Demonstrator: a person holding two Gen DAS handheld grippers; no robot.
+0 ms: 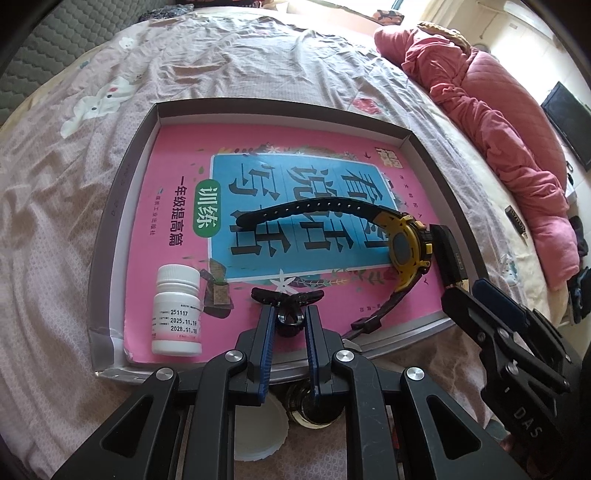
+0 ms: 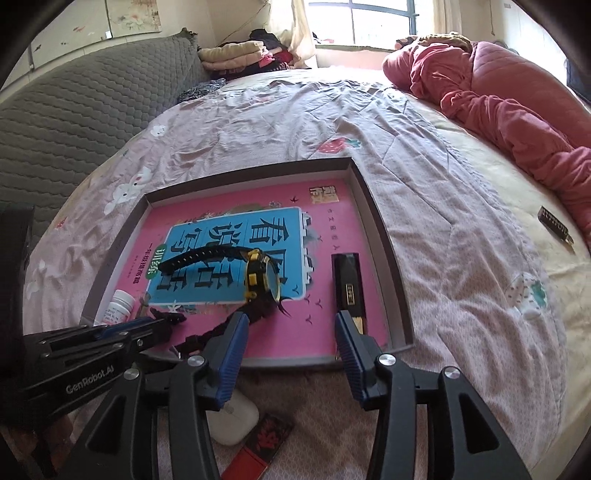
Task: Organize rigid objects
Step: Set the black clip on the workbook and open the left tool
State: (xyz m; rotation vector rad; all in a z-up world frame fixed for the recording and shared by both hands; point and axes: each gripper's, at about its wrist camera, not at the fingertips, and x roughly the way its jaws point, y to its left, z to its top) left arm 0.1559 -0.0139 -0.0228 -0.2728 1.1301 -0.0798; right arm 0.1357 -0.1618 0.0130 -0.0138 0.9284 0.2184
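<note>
pink book [image 1: 177,236] with a blue panel, yellow-and-black watch [image 1: 408,245], white bottle [image 1: 176,312], grey box [image 1: 107,236], pinkish sheet [image 2: 461,258] had cartoon prints, red-pink quilt [image 2: 517,99], blue pads [image 2: 231,354]

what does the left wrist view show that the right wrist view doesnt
Only the left wrist view: the left tool shut on a small dark object, and a white lid on the bed below it. Only the right wrist view: a window, a white case. Both: the tray, pink book, watch, white bottle.
</note>
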